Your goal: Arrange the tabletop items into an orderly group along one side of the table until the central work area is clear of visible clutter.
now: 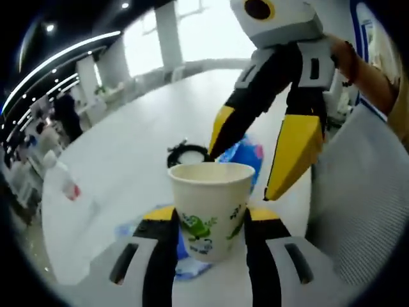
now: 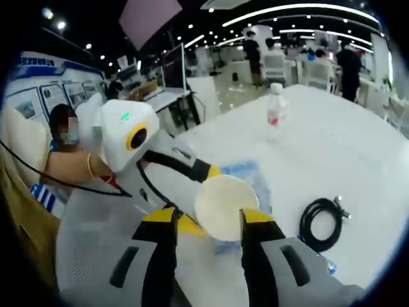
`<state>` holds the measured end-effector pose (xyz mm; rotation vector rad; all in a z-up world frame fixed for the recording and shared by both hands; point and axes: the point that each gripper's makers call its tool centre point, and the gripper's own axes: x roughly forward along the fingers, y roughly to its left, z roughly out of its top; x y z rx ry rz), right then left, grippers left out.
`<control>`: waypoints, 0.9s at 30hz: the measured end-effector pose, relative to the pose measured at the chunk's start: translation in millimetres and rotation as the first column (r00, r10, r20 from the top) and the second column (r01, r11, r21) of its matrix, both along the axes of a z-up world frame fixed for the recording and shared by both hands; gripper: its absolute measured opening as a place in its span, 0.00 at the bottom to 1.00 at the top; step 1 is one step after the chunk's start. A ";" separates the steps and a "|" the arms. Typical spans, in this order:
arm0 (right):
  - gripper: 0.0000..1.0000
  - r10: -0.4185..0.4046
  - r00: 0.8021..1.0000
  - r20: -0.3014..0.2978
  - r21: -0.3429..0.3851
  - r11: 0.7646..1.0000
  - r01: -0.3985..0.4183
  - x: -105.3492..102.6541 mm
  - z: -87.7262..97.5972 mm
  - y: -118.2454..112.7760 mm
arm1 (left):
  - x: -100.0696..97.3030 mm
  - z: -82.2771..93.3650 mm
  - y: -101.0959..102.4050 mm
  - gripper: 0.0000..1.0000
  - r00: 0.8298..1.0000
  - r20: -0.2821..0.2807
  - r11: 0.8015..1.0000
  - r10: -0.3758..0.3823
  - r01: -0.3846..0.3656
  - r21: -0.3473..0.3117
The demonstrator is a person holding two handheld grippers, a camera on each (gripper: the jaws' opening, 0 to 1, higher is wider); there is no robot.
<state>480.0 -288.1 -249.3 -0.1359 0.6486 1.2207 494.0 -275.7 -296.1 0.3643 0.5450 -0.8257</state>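
A white paper cup (image 1: 211, 211) with a green print stands upright on the white table (image 1: 128, 153), on a blue wrapper. My left gripper (image 1: 211, 214) has a jaw against each side of it and is shut on the cup. My right gripper (image 1: 246, 169) reaches down from the upper right, open. One of its fingertips is at the cup's far rim and the other is just right of the cup. In the right gripper view the cup (image 2: 225, 206) shows from above between my open right gripper (image 2: 209, 216) jaws, with the left gripper (image 2: 203, 198) holding it from the left.
A black coiled cable (image 1: 185, 153) (image 2: 323, 224) lies beyond the cup. A blue plastic wrapper (image 1: 250, 153) (image 2: 246, 171) lies by it. A clear water bottle (image 1: 64, 182) (image 2: 275, 112) stands further off on the table. A grey mesh chair (image 1: 358, 192) is at the table's edge.
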 end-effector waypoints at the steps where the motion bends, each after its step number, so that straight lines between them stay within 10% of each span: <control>1: 0.53 -0.005 1.000 -0.003 0.010 1.000 0.005 0.3 1.0 -0.2 | 0.9 1.6 0.8 0.38 1.000 0.005 1.000 0.006 -0.006 -0.004; 19: 0.99 -0.078 0.996 0.033 0.058 0.995 0.076 12.2 -1.7 -13.6 | 21.5 13.1 8.1 0.38 0.994 0.071 0.997 0.081 -0.080 -0.023; 27: 1.00 -0.082 0.996 0.027 0.048 0.996 0.080 12.6 -10.7 -20.8 | 42.8 32.9 11.6 0.38 0.986 0.117 0.990 0.119 -0.109 -0.091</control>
